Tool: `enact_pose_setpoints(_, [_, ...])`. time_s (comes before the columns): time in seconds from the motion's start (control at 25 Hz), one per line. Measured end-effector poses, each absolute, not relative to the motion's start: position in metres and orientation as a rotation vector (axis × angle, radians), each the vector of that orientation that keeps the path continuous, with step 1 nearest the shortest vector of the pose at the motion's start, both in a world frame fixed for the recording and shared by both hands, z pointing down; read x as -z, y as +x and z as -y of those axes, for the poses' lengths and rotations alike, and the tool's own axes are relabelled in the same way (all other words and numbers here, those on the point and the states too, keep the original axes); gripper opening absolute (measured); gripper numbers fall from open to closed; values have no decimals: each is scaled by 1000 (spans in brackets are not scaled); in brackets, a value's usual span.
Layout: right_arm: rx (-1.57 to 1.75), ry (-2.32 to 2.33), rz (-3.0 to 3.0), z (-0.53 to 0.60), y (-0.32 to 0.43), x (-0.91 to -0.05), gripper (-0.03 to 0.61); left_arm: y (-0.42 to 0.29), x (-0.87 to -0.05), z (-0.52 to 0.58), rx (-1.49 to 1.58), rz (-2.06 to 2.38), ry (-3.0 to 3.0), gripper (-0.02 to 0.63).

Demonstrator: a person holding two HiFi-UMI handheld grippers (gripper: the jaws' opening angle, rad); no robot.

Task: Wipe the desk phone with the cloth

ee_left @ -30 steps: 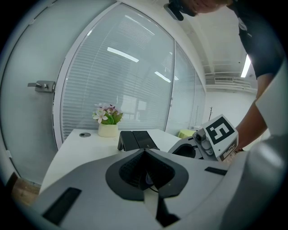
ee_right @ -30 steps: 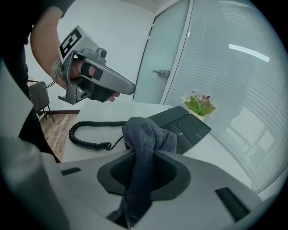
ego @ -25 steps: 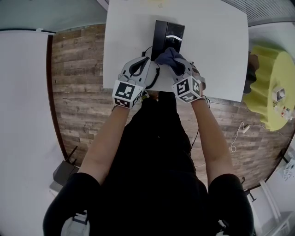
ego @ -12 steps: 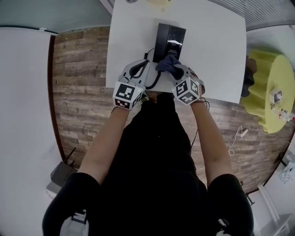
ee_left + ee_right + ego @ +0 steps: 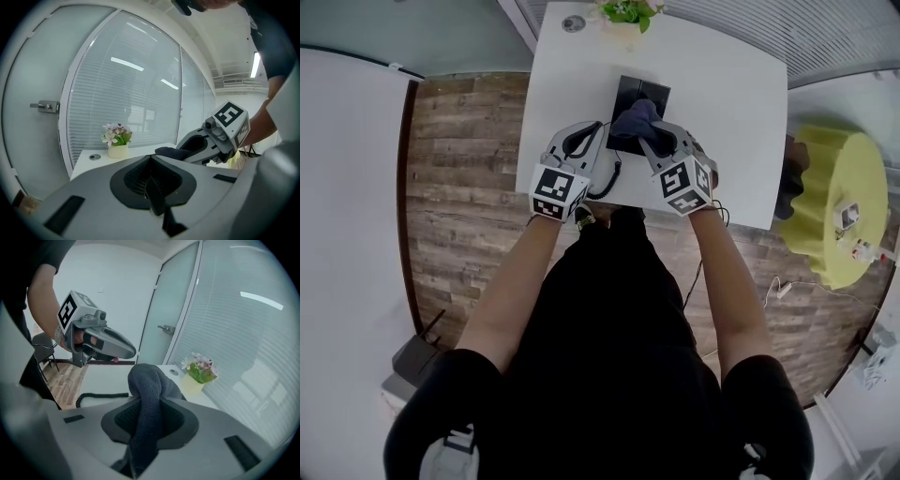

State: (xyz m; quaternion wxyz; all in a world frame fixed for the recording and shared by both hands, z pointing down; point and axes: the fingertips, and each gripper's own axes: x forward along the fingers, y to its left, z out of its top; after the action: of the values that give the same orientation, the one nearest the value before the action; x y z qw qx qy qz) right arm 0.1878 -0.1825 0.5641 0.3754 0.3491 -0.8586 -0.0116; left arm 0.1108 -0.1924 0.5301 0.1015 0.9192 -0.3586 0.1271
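A black desk phone (image 5: 628, 91) lies on the white desk (image 5: 722, 103), with its coiled cord (image 5: 610, 173) trailing toward the near edge. A dark blue cloth (image 5: 636, 118) rests on the phone's near half, and my right gripper (image 5: 651, 134) is shut on it. From the right gripper view the cloth (image 5: 146, 394) bulges up out of the right gripper (image 5: 143, 427). My left gripper (image 5: 596, 131) sits just left of the phone. The left gripper (image 5: 152, 187) is shut, with nothing visible between its jaws, and the phone is hidden from that view.
A small pot of flowers (image 5: 625, 13) stands at the desk's far edge, beside a round grommet (image 5: 573, 22). Right of the desk is a yellow stool (image 5: 834, 202). Wood floor (image 5: 459, 187) lies to the left. A glass wall with blinds (image 5: 131, 84) is behind the desk.
My right gripper has pushed the cloth farther over the phone, so less of the phone shows. The left gripper has stayed beside the phone.
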Motion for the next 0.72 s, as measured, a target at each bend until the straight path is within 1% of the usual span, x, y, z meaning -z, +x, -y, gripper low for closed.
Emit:
enact_pose_setpoints(0.32, [92, 892, 2207, 229, 184, -540, 95, 111, -505, 232, -361, 1125, 2730, 11])
enact_pose_setpoints(0.72, [102, 853, 2188, 278, 188, -557, 95, 117, -512, 273, -370, 1152, 2703, 11])
